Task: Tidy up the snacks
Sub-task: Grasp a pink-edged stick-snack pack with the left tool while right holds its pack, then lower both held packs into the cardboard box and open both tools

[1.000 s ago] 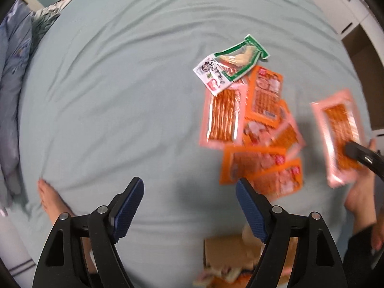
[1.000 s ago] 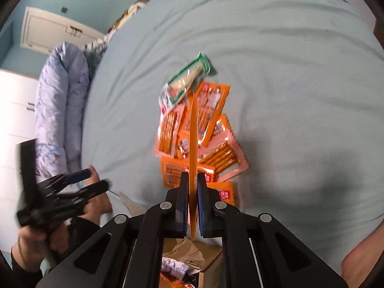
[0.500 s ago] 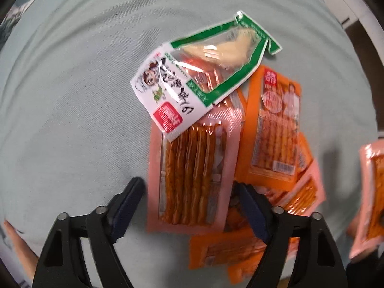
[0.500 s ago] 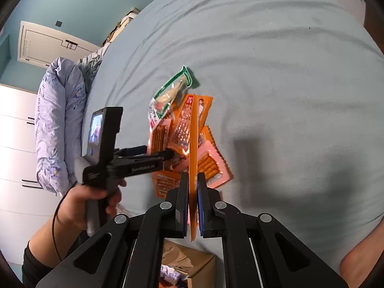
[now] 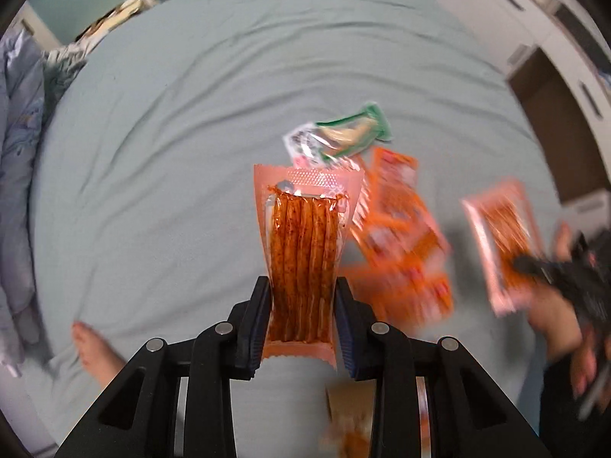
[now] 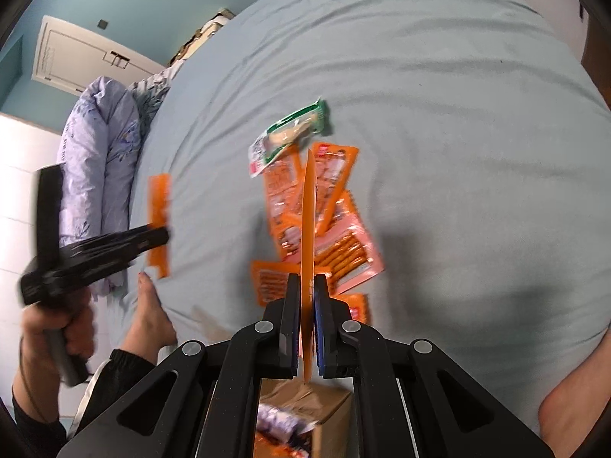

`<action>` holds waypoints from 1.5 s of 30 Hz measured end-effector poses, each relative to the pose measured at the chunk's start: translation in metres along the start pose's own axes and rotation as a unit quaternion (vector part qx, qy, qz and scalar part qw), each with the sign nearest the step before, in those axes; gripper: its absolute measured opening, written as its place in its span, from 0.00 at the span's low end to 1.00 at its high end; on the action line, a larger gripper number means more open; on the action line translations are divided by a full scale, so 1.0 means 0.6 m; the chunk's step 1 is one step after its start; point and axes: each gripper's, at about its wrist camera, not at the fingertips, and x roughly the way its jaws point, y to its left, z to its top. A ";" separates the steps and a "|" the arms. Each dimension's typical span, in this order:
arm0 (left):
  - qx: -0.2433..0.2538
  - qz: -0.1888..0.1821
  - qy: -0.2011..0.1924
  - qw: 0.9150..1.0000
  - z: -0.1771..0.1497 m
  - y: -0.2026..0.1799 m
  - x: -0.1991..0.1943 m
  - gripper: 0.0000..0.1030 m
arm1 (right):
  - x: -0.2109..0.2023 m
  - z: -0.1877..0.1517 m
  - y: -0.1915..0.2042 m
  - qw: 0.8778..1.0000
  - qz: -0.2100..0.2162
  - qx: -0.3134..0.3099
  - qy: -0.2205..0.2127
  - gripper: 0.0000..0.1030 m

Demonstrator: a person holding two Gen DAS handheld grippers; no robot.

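Clamping a pink packet of red spicy strips (image 5: 303, 244) by its two long edges, the left gripper (image 5: 303, 320) holds it lifted off the pale blue bedsheet (image 5: 160, 175), left of the heap of orange snack packets (image 5: 401, 252). A green-and-white packet (image 5: 343, 139) lies at the heap's far end. Right of the heap, the right gripper (image 6: 304, 322) pinches a second pink strip packet (image 5: 500, 244), seen edge-on between its pressed-together fingers (image 6: 290, 328). A cardboard box (image 6: 305, 416) sits on the heap's near side, below that gripper.
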 end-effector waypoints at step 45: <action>-0.001 -0.033 -0.002 0.999 -0.198 -0.031 -0.042 0.72 | 0.005 -0.082 0.152 0.983 -0.153 -0.050 0.091 0.76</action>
